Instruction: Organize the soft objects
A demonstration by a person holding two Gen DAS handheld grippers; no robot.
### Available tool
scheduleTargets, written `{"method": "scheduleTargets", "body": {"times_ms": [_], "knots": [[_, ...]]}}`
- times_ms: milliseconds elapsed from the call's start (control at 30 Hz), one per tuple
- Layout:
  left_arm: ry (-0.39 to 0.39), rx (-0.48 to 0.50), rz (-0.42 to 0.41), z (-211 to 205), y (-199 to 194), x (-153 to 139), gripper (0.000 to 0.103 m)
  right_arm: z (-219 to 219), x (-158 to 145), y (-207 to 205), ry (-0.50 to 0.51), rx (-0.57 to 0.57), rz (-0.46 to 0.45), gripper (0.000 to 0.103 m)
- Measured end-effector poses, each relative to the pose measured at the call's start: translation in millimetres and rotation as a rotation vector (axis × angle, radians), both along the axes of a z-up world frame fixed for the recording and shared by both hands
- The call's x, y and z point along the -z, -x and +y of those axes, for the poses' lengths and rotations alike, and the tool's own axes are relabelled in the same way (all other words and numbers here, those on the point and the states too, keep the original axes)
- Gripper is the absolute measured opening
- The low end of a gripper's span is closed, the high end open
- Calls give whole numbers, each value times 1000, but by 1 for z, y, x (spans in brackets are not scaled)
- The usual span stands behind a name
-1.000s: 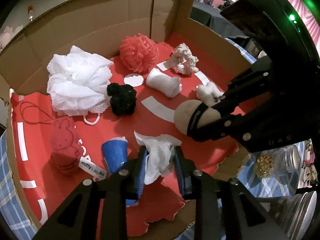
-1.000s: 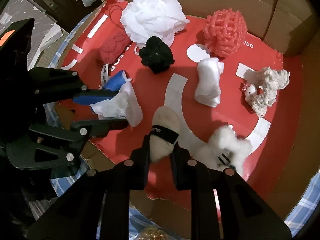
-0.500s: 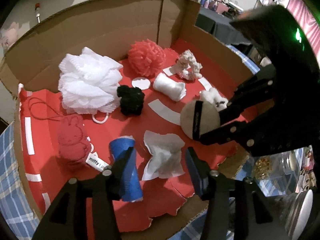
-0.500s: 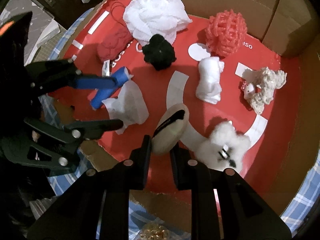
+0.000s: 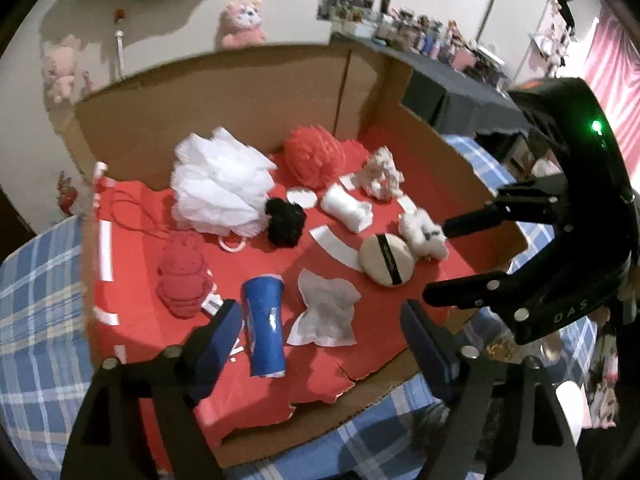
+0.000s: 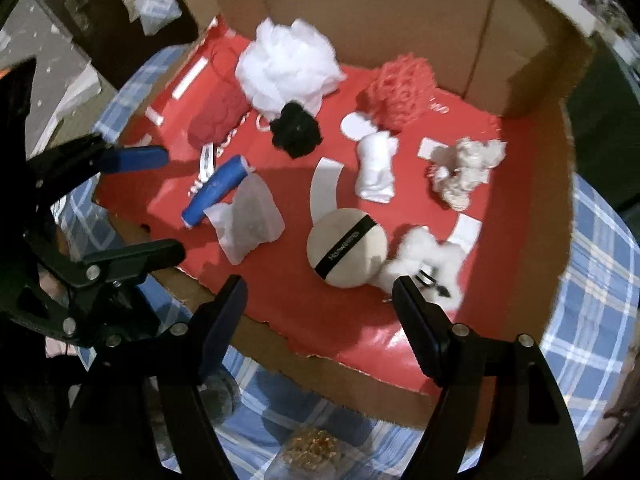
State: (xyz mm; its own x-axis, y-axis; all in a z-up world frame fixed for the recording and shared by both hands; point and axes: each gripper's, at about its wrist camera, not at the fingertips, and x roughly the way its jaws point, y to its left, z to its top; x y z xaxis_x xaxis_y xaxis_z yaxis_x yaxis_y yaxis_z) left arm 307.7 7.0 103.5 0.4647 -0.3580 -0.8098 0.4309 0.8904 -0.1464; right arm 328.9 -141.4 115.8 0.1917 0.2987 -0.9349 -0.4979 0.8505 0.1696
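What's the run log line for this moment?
left gripper: open, empty | right gripper: open, empty | tissue, powder puff: lying in box

Both are matte black plastic tools. The left tool (image 5: 322,320) has two angular black fingers faced with dark blue pads (image 5: 218,332) and silver screws at the joints. The right tool (image 6: 320,300) matches it – black arms, silver screw heads. Seen from the left wrist, its body bears a green light and raised letters "DAS".
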Motion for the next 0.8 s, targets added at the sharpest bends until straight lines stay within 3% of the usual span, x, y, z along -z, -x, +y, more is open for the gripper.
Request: {"method": "scheduleTargets", "body": {"times_ms": [200, 367, 533, 800], "knots": [[9, -95, -79, 4, 16, -18, 99, -26, -17, 13, -13, 150, -115, 75], [-6, -175, -110, 10, 24, -23, 103, -42, -22, 26, -22, 259, -174, 75], [-38, -246, -71, 13, 20, -10, 103, -38, -16, 39, 5, 289, -220, 76], [-79, -287, -18, 8, 18, 11, 103, -35, -3, 42, 27, 317, -219, 76]]}}
